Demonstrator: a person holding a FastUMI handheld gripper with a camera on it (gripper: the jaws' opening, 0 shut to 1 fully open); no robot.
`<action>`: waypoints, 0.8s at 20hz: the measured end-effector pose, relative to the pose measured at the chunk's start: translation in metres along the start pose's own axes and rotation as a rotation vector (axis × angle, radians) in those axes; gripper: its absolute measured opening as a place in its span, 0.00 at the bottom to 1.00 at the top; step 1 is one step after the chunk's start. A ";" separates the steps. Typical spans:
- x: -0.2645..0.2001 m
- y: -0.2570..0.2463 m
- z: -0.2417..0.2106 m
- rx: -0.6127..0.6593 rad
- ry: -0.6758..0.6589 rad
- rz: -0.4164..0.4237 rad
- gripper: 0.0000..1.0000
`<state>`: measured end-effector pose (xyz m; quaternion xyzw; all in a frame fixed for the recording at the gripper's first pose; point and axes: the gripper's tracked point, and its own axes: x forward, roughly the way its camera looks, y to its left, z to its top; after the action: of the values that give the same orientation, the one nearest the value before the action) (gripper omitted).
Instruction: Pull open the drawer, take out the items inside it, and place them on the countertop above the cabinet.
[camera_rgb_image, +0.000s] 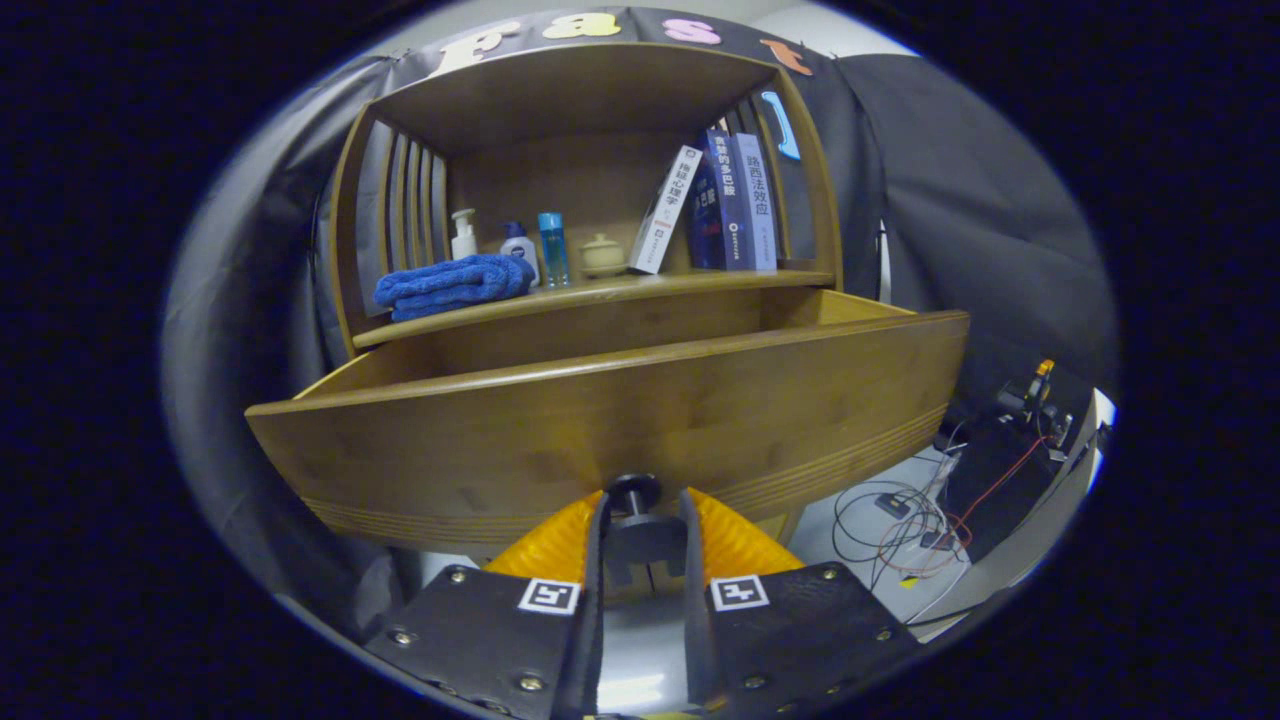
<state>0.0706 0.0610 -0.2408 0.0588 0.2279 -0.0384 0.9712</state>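
Drawer stands pulled out from the wooden cabinet, directly ahead of the tongs; its interior is hidden behind the front panel. The drawer knob sits between the two fingers, which stand close on either side of it; whether they press on it cannot be told. Above the drawer, the desk carries a folded blue towel, a pump bottle, two further bottles, a small lidded jar and a row of books, one leaning.
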 end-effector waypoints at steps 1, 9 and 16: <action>0.000 0.000 0.000 0.004 0.002 -0.003 0.33; -0.005 0.001 -0.002 0.010 -0.023 0.045 0.39; -0.025 0.008 0.040 0.015 -0.142 0.069 0.59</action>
<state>0.0665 0.0647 -0.1936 0.0712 0.1560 -0.0109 0.9851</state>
